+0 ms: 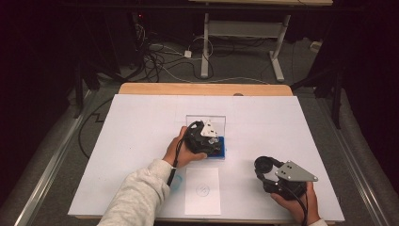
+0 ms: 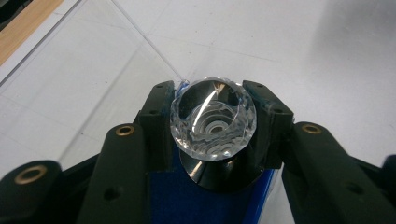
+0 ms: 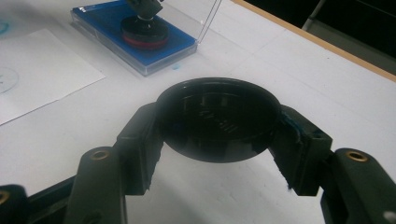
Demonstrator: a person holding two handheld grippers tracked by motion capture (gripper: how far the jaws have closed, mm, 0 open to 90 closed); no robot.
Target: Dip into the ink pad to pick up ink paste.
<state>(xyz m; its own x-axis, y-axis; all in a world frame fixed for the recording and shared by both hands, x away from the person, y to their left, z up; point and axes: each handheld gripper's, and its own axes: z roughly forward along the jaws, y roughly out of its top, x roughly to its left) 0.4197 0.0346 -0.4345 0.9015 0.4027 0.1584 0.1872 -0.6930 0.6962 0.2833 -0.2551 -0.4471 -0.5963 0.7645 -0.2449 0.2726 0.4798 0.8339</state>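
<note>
Right hand [image 1: 301, 203]: nearest in the high view, cut off by the bottom edge; its right gripper [image 1: 266, 167] clamps a round black lid [image 1: 266, 164] above the white table [image 1: 141, 132].
Left hand [image 1: 181, 151]: reaches to the blue case [image 1: 222, 151]; the left gripper [image 1: 214, 143] hides what stands on it.
Paper sheet [image 1: 202, 190]: near edge, faint circle drawn on it.
Left gripper view: jaws closed on a faceted clear knob [image 2: 213, 119] above a black disc [image 2: 219, 176] on the blue pad; the knob's lower part is hidden.
Right gripper view: jaws pinch the lid's rim; embossed marks unreadable. Farther off, the blue case, a black-and-red stamp base, a clear raised cover [image 3: 205, 18].
</note>
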